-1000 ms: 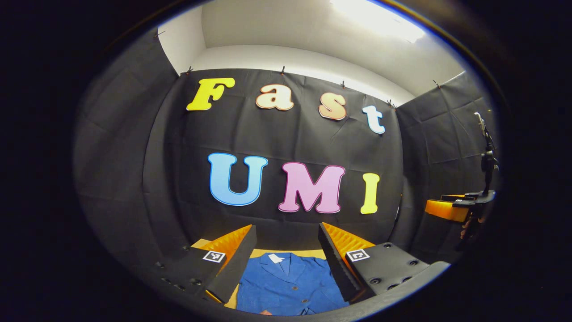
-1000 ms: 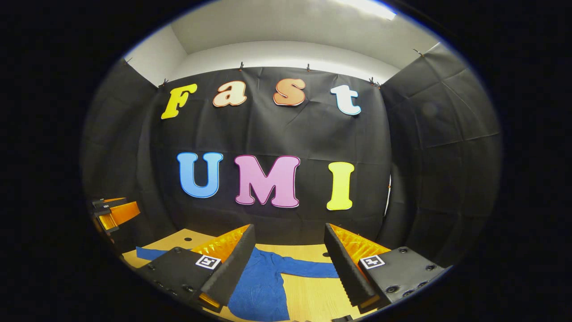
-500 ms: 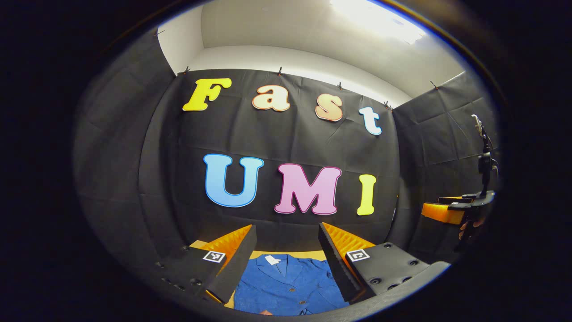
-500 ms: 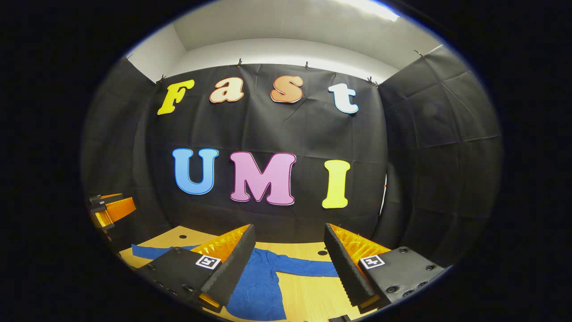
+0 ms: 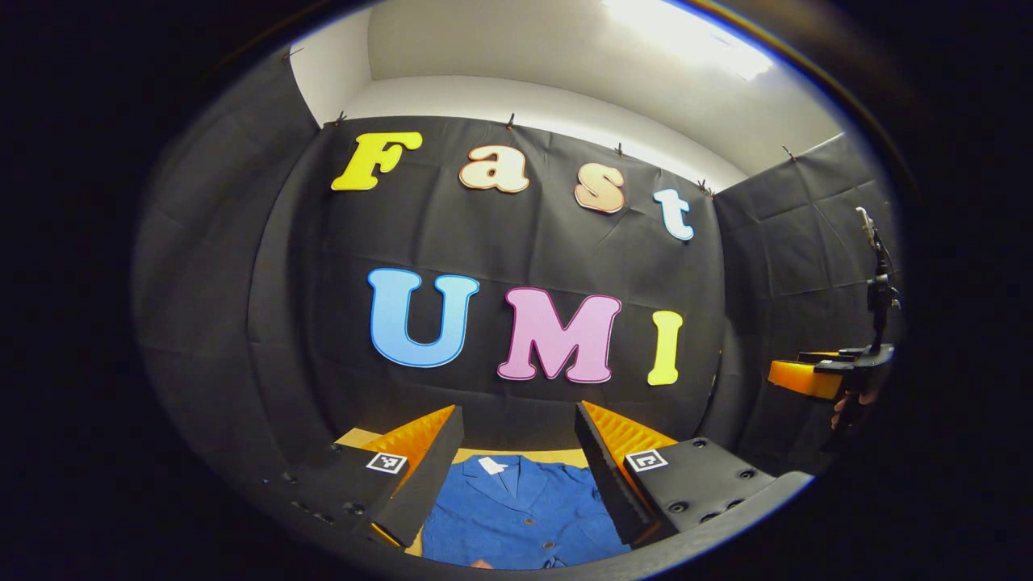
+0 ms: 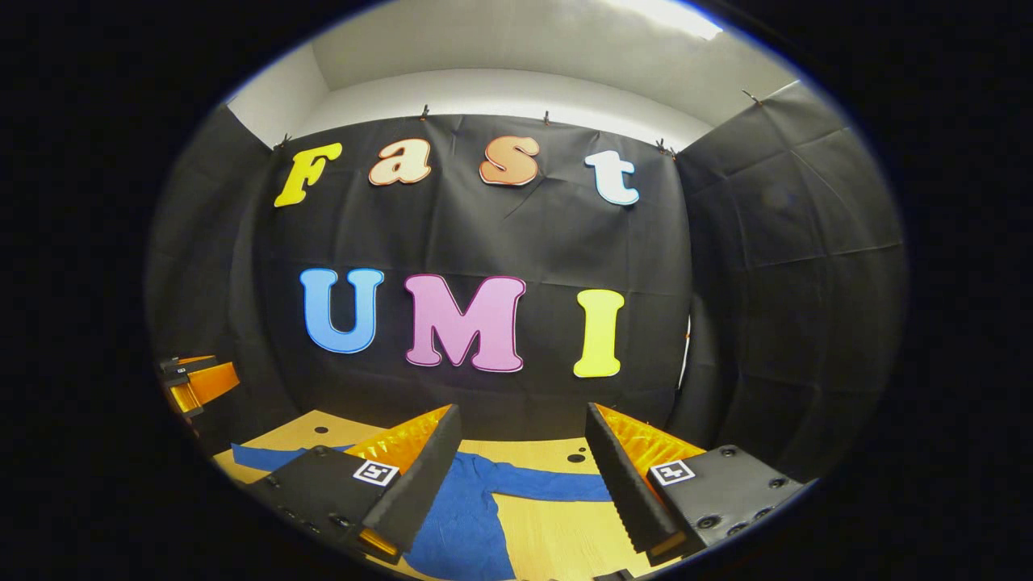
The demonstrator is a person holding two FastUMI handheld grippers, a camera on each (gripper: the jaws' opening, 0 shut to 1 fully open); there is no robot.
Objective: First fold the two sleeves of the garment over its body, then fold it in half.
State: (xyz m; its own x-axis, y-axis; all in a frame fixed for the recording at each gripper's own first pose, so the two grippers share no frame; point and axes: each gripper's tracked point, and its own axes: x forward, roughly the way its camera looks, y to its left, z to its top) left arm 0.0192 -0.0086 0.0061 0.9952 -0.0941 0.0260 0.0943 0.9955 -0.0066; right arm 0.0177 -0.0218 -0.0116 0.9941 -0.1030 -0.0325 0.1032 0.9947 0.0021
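Note:
A blue buttoned garment (image 5: 516, 508) lies flat on the wooden table, collar and white label toward the far wall. My left gripper (image 5: 516, 424) hangs open above its chest, fingers wide apart with nothing between them. At the far right of the left gripper view the right gripper (image 5: 819, 375) shows, held by a hand. In the right gripper view the garment's (image 6: 460, 516) one sleeve (image 6: 549, 484) stretches out to the right and the other sleeve (image 6: 258, 456) to the left. My right gripper (image 6: 524, 424) is open above the table, well off the cloth. The left gripper (image 6: 198, 383) shows at that view's left edge.
The wooden table (image 6: 549, 541) has small round holes near its far edge (image 6: 576, 457). Black cloth walls close the booth at the back and both sides. Bare wood lies below the right sleeve.
Both views have drifted slightly, with a little more table and garment showing in the right gripper view. Both grippers stay open, and the garment has not moved.

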